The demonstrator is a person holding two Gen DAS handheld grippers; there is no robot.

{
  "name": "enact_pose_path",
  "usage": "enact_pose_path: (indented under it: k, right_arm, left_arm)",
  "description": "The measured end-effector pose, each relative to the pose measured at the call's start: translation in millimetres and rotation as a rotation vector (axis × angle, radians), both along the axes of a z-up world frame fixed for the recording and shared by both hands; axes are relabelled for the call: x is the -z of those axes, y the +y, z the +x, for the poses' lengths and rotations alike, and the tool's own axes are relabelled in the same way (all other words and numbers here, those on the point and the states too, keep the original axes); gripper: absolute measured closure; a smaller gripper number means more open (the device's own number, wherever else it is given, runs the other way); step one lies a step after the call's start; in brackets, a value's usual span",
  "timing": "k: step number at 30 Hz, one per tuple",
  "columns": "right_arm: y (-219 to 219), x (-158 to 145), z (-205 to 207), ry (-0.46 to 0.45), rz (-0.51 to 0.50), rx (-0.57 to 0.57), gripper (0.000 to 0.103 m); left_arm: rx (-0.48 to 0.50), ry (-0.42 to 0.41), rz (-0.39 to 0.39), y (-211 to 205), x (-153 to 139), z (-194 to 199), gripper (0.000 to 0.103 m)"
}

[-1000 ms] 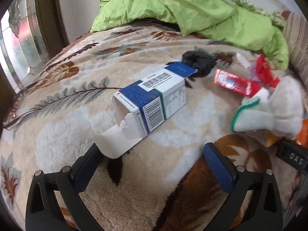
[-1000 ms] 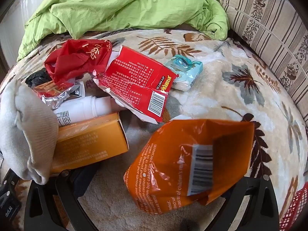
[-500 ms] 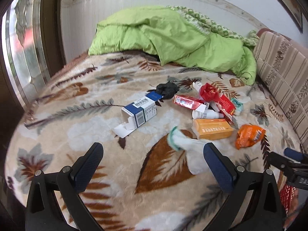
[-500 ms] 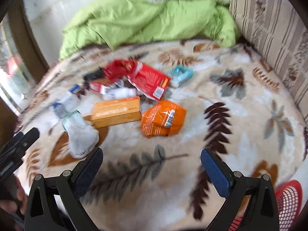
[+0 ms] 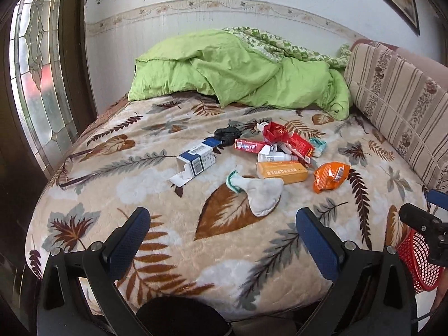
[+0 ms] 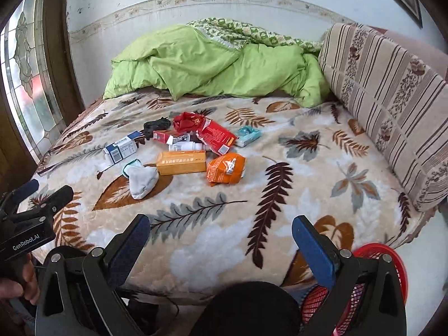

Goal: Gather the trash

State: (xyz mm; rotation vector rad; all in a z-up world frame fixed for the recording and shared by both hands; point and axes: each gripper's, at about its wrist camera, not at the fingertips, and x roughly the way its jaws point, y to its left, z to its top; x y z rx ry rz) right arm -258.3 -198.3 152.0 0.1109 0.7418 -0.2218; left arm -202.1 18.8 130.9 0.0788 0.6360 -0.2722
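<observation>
Left wrist view first: the left gripper is held wide apart and empty above the near edge of the leaf-patterned blanket, and everything is placed from the orange box at the middle of the litter. Well to the left of the orange box, the blue and white carton is seen lying on its side with its flap open. Between carton and orange box, slightly nearer the camera, the white sock is laid with its toe touching the box's near corner. Behind the orange box, a white bottle, a red toothpaste box, a black crumpled bag and a red wrapper are bunched together. Just to the right of the orange box, the orange snack bag is found, with a teal packet behind it. Far to the right of the orange box, off the bed's edge, a red mesh basket is caught. Over on the right wrist view, the right gripper is likewise spread wide with nothing between its fingers, and the same orange box is seen well ahead of it, the snack bag touching its right end and the basket low at the right.
</observation>
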Motion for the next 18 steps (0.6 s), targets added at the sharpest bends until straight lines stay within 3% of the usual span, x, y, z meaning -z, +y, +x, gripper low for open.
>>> enact_pose_path:
  k: [18]
  right_arm:
    - [-1, -1, -12, -0.004, -0.048, 0.066, 0.005]
  left_arm:
    - [0.031, 0.002, 0.011, -8, -5, -6, 0.000]
